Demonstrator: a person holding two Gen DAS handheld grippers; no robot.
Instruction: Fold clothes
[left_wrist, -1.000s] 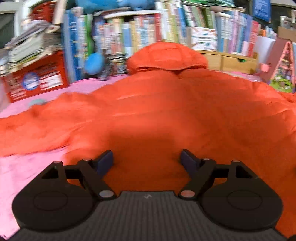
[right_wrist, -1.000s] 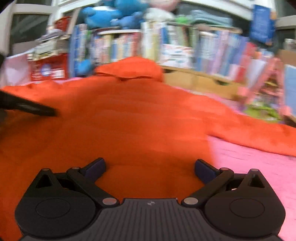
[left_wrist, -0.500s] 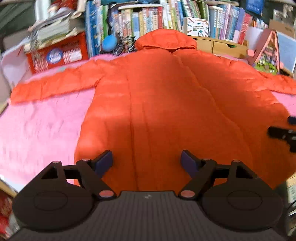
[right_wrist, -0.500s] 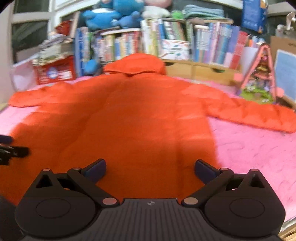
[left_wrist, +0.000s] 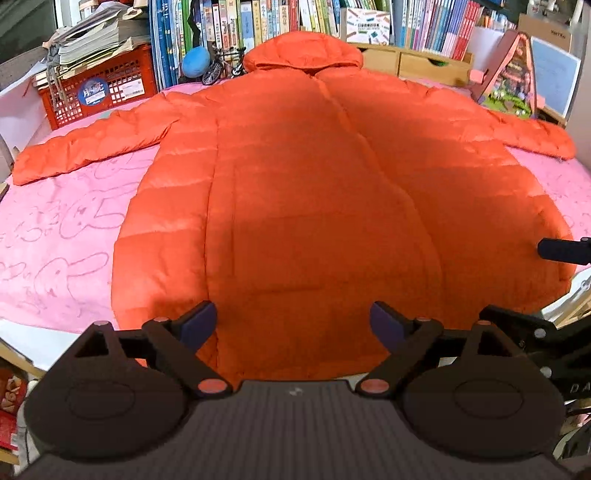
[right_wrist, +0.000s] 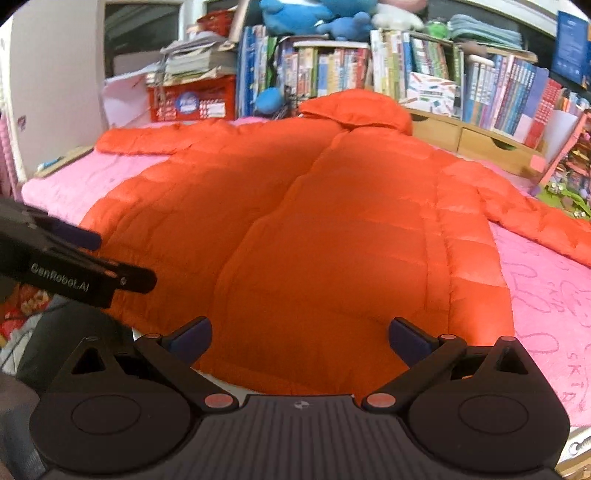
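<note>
A red crate (left_wrist: 99, 88) of papers sits beside rows of books (left_wrist: 236, 18) behind a pink blanket (left_wrist: 55, 236).

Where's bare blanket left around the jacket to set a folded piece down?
Two bare patches of pink blanket: one below the sleeve toward the red crate, one on the other side beyond the jacket hem, under the far sleeve. The hood end is crowded with books and a toy house.

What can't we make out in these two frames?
- Jacket hem: both wrist views, middle hidden behind each hand-held gripper's body.
- Jacket's right cuff: right wrist view, cut off by the frame edge.
- Jacket's underside, zipper: not visible.
- Book titles: too small.
- Right hand-held gripper: left wrist view, only one finger shows.
</note>
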